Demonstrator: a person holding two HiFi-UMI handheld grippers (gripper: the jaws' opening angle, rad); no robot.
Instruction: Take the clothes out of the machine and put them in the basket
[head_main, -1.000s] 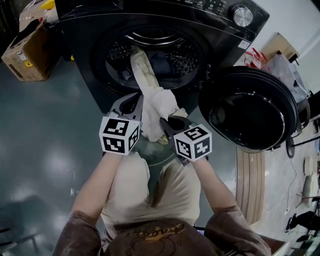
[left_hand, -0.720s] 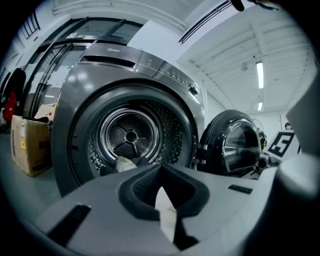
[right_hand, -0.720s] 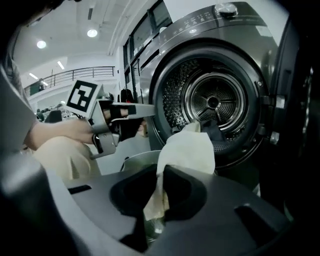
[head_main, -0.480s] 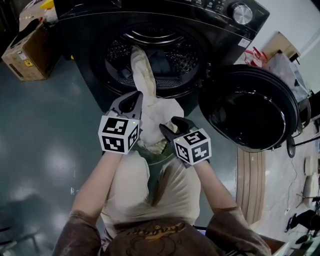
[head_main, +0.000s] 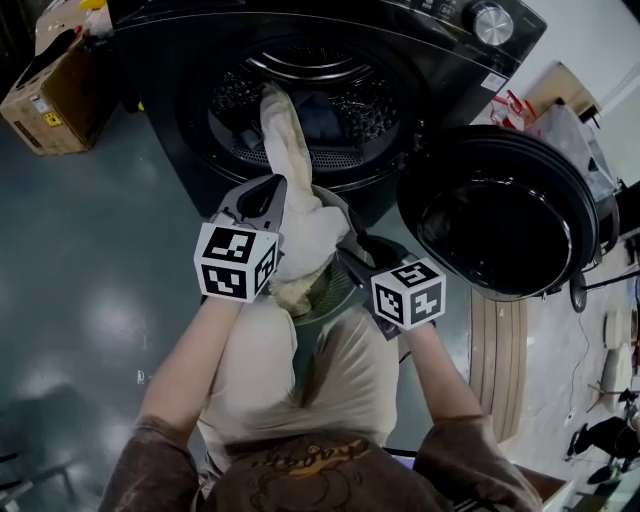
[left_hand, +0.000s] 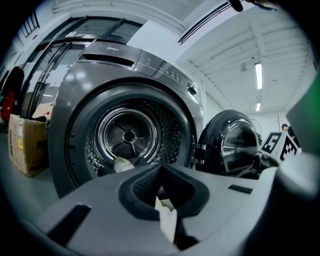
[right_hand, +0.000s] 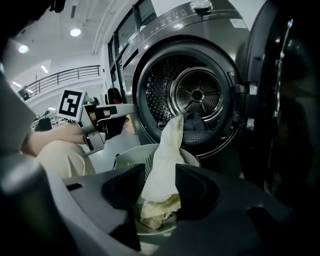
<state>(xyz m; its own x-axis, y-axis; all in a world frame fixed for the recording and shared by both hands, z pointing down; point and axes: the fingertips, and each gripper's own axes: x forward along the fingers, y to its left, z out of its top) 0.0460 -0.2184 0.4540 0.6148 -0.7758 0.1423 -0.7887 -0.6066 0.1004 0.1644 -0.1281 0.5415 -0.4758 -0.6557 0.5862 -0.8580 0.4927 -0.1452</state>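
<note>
**Right gripper** (right_hand: 160, 175): jaws part-way apart, having just been opening. The pale cloth (right_hand: 162, 160) shows in the gap but hangs beyond the pads, and neither pad presses on it. Nothing is held. In the head view this gripper (head_main: 362, 255) now stands just right of the cloth; a second ago it was clamped on the bunched lower end.

**Left gripper** (left_hand: 161, 167): jaws drawn together on a fold of the same cloth, with a pale strip pinched between them. It has not shifted.

**Pale cloth**: one long piece.
- The upper end is still draped over the lip of the drum (head_main: 310, 110).
- The middle is carried by the left gripper.
- The lower end lies crumpled in the basket (right_hand: 125, 154), which stands on the floor just below the opening, by the person's knees.

**Change noted**: the lower end has been let go and has settled into the basket. The piece looks half delivered. What probably remains is drawing the upper end clear of the drum and releasing the left grip.

**Dark garment** (head_main: 325, 115): lies inside the drum, untouched — likely the next item.

**Door** (head_main: 500, 215): swung wide open at the right, clear of both grippers.
</note>
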